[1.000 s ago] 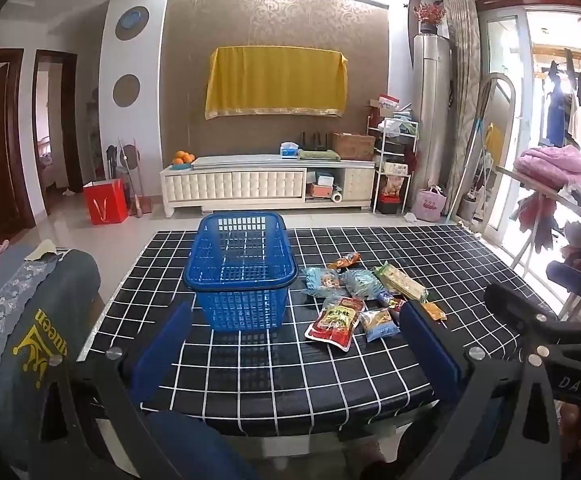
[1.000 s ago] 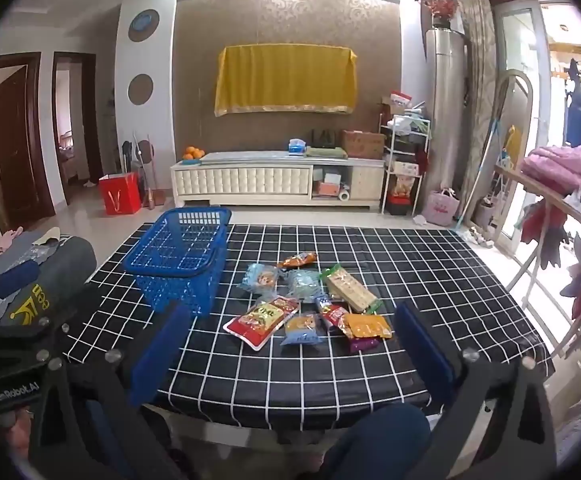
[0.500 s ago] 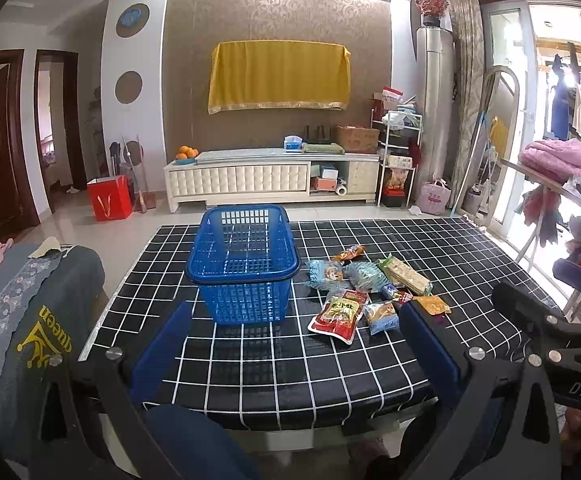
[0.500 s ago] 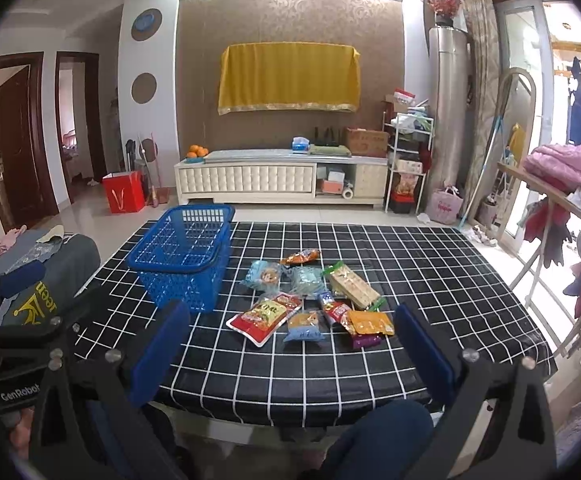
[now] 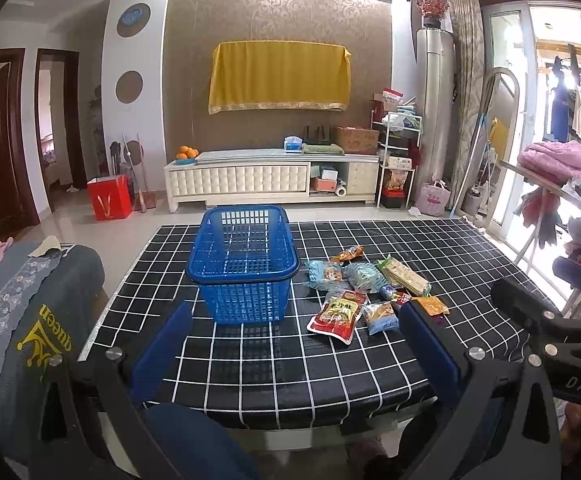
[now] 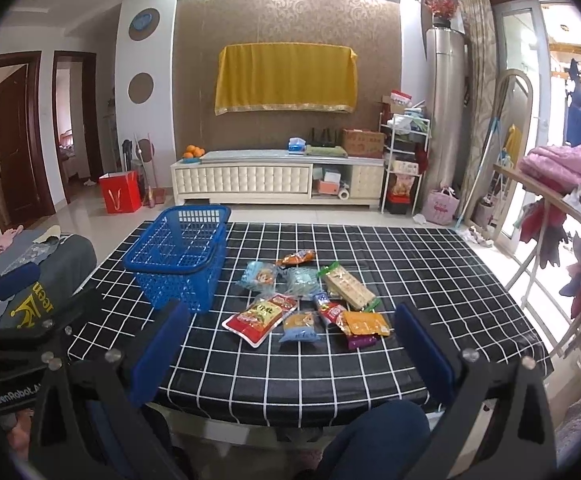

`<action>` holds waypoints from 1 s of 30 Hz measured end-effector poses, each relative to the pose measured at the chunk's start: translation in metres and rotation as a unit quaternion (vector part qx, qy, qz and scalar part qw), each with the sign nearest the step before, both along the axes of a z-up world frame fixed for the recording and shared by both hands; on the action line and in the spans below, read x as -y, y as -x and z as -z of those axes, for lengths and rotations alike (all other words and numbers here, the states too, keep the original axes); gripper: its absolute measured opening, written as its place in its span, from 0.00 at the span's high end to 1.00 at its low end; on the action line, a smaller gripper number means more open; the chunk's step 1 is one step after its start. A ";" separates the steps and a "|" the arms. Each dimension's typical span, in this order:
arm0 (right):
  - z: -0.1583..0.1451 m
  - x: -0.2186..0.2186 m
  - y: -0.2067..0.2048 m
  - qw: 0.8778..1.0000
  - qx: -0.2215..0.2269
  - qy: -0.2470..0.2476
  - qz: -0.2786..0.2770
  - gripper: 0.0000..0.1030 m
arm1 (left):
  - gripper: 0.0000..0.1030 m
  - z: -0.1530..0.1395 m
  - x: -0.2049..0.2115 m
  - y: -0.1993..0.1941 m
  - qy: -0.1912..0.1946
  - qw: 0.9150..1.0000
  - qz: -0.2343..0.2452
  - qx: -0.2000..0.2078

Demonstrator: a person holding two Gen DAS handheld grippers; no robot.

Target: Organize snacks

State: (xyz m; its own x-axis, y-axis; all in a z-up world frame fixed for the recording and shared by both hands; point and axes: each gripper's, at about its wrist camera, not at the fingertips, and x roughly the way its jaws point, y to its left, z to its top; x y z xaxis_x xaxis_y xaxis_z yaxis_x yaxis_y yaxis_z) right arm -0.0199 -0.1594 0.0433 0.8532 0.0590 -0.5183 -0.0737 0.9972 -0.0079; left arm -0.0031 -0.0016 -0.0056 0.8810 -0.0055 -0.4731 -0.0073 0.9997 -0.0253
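Both grippers spread wide and empty: left gripper (image 5: 294,344), right gripper (image 6: 286,344). Snacks (image 6: 306,300) lie loose mid-tabletop (image 6: 430,280), blue basket (image 6: 182,256) at ten o'clock. Best start: nearest red packet (image 6: 258,314), pinch an edge, lift clear.

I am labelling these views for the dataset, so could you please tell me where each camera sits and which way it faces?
Left wrist: on the left gripper, facing the blue basket; its open blue fingers, a knee and the right gripper show.
Right wrist: on the right gripper, facing the snack packets; its open fingers, a knee and the left gripper at the left edge show.
Both share the checked table, basket, snacks and far wall.
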 end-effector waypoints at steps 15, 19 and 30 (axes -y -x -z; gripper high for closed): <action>0.002 0.001 0.000 1.000 -0.003 -0.006 -0.009 0.00 | 0.00 0.003 0.002 0.000 -0.004 1.000 -0.002 0.002; 0.003 0.001 -0.001 1.000 -0.005 -0.005 -0.010 0.00 | 0.01 0.002 0.003 0.001 -0.004 1.000 -0.003 0.002; 0.005 0.001 0.000 1.000 -0.013 -0.008 -0.011 0.00 | 0.01 0.002 0.003 0.003 -0.007 1.000 -0.007 0.000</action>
